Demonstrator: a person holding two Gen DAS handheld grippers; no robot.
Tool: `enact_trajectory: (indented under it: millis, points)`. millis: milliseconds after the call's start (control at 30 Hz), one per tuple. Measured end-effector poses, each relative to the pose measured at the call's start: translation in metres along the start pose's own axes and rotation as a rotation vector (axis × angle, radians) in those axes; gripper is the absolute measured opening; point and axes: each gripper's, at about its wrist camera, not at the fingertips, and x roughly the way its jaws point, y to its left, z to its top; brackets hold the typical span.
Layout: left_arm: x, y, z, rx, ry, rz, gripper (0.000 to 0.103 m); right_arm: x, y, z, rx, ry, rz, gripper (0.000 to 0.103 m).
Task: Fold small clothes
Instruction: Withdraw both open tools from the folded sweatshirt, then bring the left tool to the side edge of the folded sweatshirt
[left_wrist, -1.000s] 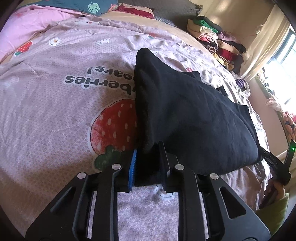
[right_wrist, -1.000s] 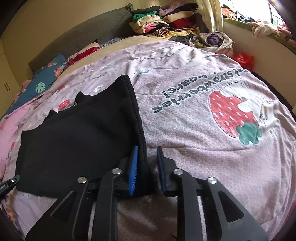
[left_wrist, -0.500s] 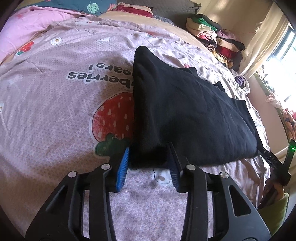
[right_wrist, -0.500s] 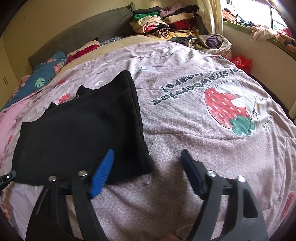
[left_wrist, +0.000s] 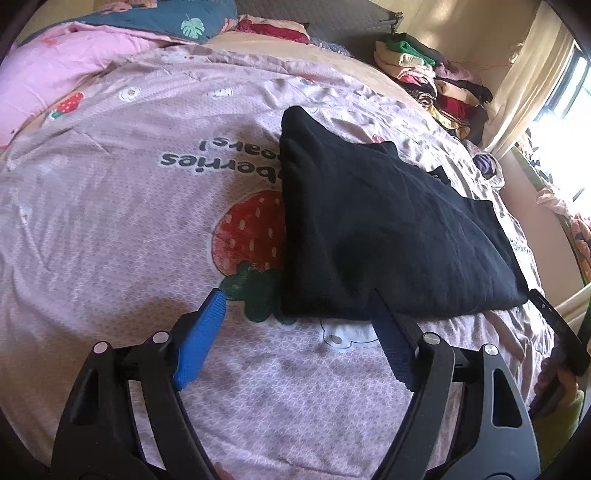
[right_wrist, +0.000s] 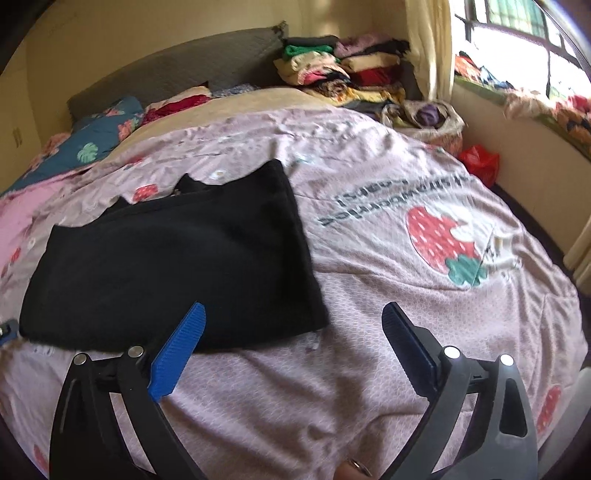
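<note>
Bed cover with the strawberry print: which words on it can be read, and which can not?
"berries" on the bed cover, seen upside down in the left wrist view; the black garment hides the start of the word.
The shorter line beyond it: upside down, partly covered, not surely readable.
Small print beside the garment's far edge: too small.
Right wrist view: same print, blurred.

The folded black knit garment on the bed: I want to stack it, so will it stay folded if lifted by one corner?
Probably not: the folded black knit garment looks soft and thick, so it would likely droop and unfold. Seems light; pushed, it would likely bunch on the quilt.
</note>
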Motion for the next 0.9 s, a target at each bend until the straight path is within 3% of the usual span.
enact_trajectory:
  millis: [100,167,633,900]
  points:
    - [-0.005,0.002,0.0,0.004,-0.009,0.014,0.078,-0.006,0.015,-0.002,-0.05,-0.008,0.0,0.096]
    - [-0.006,0.004,0.0,0.003,-0.011,0.025,0.093,-0.009,0.026,-0.003,-0.083,-0.013,0.003,0.096]
    - [-0.013,0.022,0.001,-0.022,-0.008,0.079,0.093,-0.012,0.104,-0.015,-0.266,0.001,0.094,0.097]
    - [-0.014,0.036,0.009,-0.06,-0.015,0.108,0.093,-0.005,0.179,-0.022,-0.426,0.011,0.192,0.097]
